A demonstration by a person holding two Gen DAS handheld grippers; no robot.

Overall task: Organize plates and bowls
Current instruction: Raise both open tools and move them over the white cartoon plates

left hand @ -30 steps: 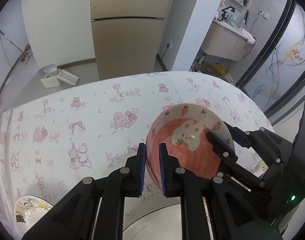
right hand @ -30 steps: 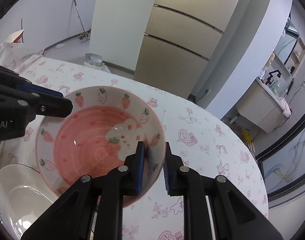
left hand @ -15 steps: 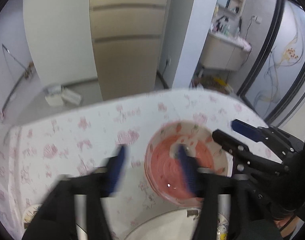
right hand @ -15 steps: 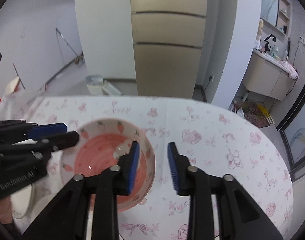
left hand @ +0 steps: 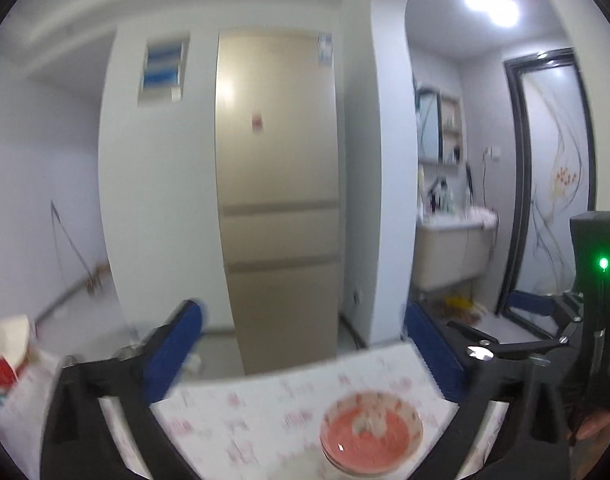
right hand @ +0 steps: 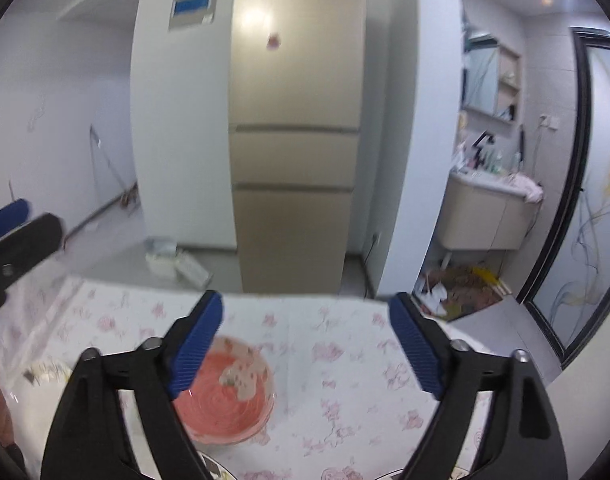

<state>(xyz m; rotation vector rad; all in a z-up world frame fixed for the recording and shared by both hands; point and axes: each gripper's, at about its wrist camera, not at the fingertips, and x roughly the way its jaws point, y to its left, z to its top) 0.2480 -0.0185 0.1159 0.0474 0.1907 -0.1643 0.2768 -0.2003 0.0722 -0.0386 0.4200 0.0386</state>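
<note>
The pink strawberry bowl (left hand: 372, 436) rests on the table with the pink-print cloth (left hand: 265, 404); it also shows in the right wrist view (right hand: 229, 396). My left gripper (left hand: 305, 356) is open and empty, raised above and behind the bowl. My right gripper (right hand: 305, 348) is open and empty, also lifted clear of the bowl. The right gripper's body (left hand: 545, 344) shows at the right of the left wrist view, and the left gripper's finger (right hand: 21, 232) at the left of the right wrist view. A plate rim (right hand: 213, 468) peeks at the bottom edge.
A beige fridge (right hand: 297, 140) stands beyond the table's far edge (right hand: 285, 298). A red and white carton (left hand: 5, 356) is at the left. A small plate (right hand: 45, 372) lies at the table's left. A washbasin cabinet (right hand: 489, 216) is at the right.
Both grippers let go of the bowl, opened wide and rose up and back. The bowl now sits on the table, and the views tilted up toward the fridge.
</note>
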